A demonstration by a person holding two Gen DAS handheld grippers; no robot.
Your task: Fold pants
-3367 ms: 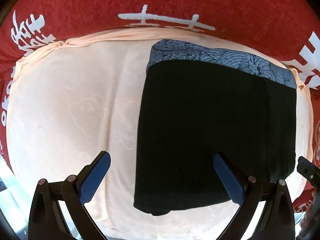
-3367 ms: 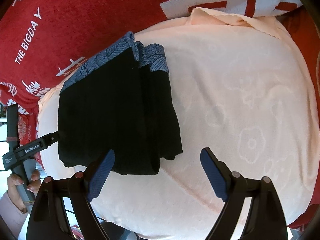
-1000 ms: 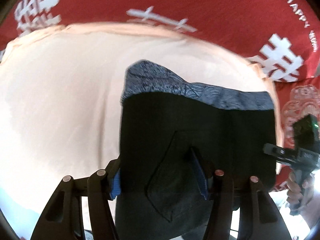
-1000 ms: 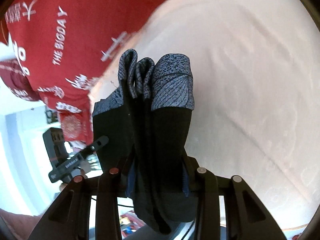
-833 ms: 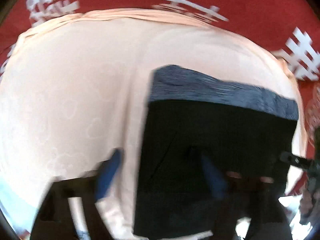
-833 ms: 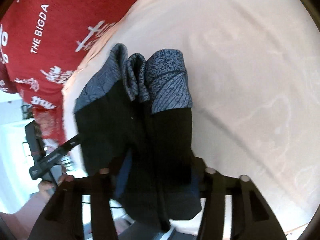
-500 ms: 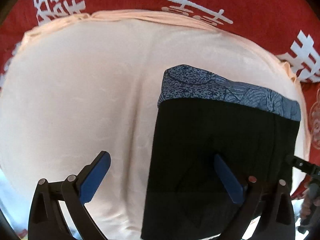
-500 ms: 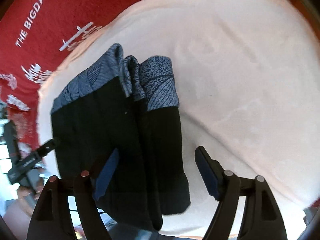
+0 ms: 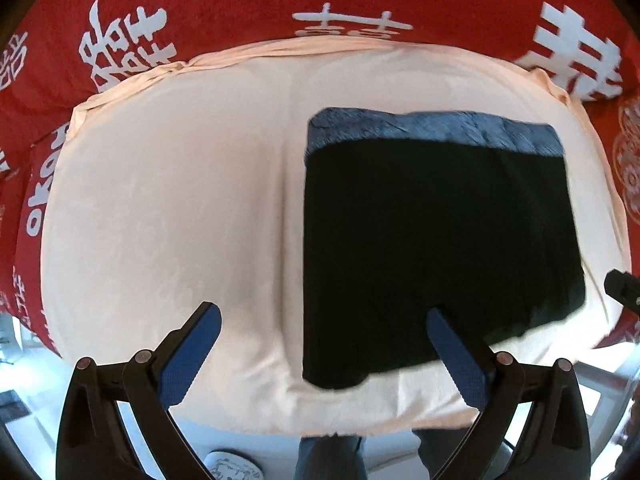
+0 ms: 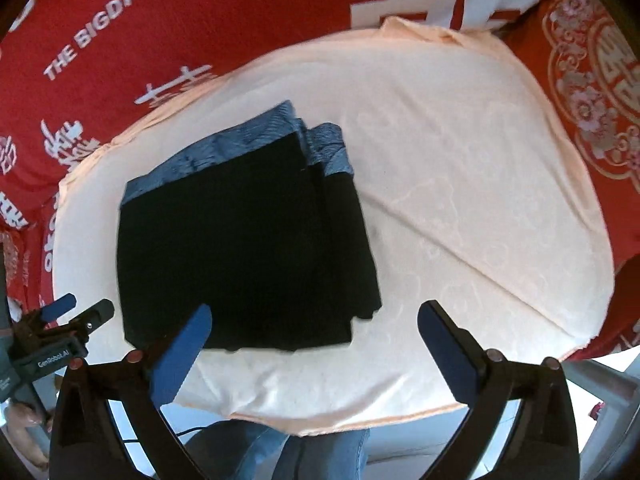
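The peach sheet (image 9: 172,208) lies bare across its whole left half in the left wrist view; nothing stands there. The folded pants (image 9: 432,240) lie flat on the other half, low, the only item on the sheet. Right of the pants, in the right wrist view, the sheet is open out to the red blanket (image 10: 168,20). Both the left tongs (image 9: 324,354) and the right tongs (image 10: 314,344) hang spread wide above the near edge, clear of the cloth.

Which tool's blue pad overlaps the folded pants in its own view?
Both: left tool by its right-side blue pad, right tool by its left-side pad, over the folded black pants.
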